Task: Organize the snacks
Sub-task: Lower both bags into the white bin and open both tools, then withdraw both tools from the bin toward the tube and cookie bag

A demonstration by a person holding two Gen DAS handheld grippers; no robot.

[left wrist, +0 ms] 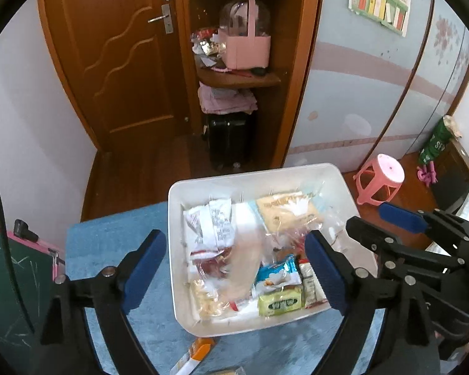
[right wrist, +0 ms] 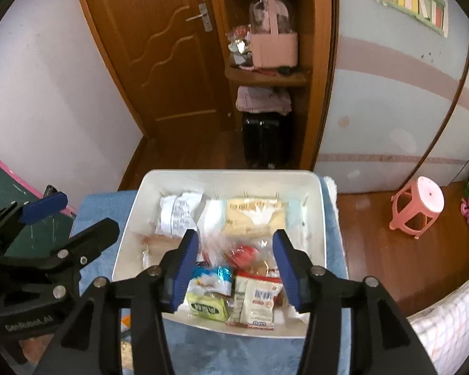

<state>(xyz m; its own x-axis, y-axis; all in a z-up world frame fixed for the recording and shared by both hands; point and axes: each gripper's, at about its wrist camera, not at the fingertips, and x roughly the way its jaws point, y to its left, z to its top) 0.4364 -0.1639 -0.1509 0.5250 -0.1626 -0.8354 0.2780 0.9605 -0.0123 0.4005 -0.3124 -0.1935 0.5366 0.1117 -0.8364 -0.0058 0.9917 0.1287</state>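
Observation:
A white bin [left wrist: 203, 187] [right wrist: 315, 206] stands on a blue mat and holds several snack packets: a green one [left wrist: 279, 304] [right wrist: 207, 307], a blue-and-white one [left wrist: 276, 276] [right wrist: 211, 279], a beige one [left wrist: 289, 209] [right wrist: 254, 215] and a white one [left wrist: 209, 225] [right wrist: 178, 214]. A blurred pale packet [left wrist: 244, 265] is over the bin's middle. My left gripper [left wrist: 234, 270] is open above the bin's near part, empty. My right gripper [right wrist: 236, 268] is open above the bin's near side, empty. Each gripper shows in the other's view.
An orange-and-white packet [left wrist: 194, 354] lies on the blue mat [left wrist: 109, 243] in front of the bin. A green chalkboard [left wrist: 12, 284] stands at the left. A pink stool [left wrist: 380, 184] [right wrist: 419, 206] is on the wooden floor to the right. A door and shelves stand behind.

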